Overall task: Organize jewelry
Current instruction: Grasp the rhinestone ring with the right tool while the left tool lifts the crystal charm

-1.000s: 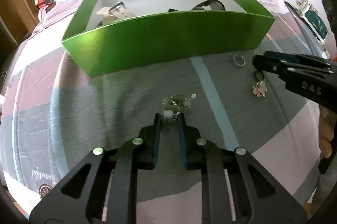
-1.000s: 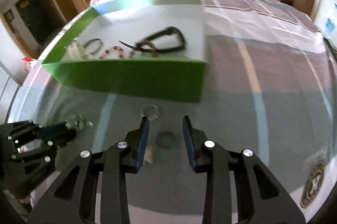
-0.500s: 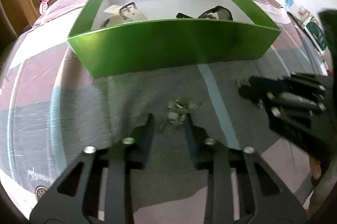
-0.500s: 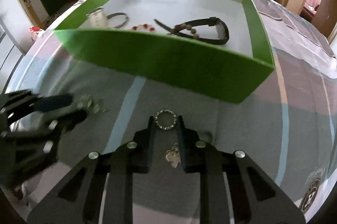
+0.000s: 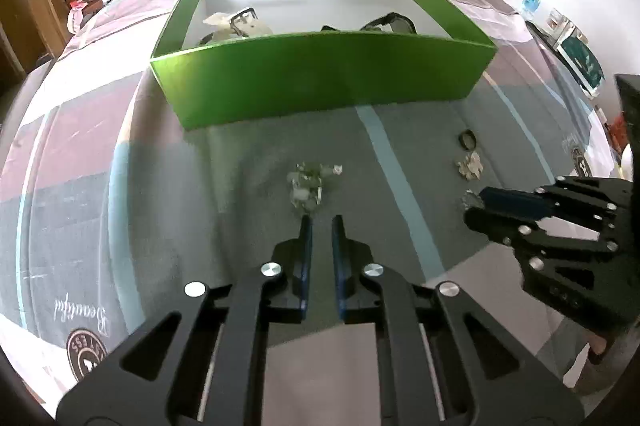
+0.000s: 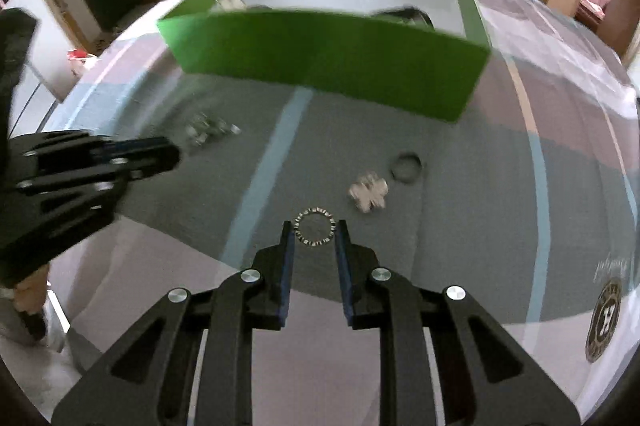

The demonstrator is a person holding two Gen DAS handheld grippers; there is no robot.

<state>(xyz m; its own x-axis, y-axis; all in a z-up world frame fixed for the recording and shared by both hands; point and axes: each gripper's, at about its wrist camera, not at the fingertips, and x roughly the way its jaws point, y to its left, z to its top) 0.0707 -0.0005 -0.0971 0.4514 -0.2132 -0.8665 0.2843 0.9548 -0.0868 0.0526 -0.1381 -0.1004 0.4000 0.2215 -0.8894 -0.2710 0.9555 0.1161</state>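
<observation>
On the tablecloth (image 5: 120, 186), the box (image 5: 320, 82) sits farthest back, holding what may be straps. Before it lie a silver cluster (image 5: 310, 186) to the left, and a band (image 6: 407, 166), clover charm (image 6: 369, 195) and beaded ring (image 6: 315, 227) to the right.

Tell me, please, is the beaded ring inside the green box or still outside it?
Outside: the beaded ring sits between the right gripper jaws, short of the green box.

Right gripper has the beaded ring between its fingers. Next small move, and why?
Probably lift the right gripper and carry it toward the green box. The small beaded ring sits between its fingers, apparently pinched at both sides, while the clover charm and dark ring lie apart on the cloth.
</observation>
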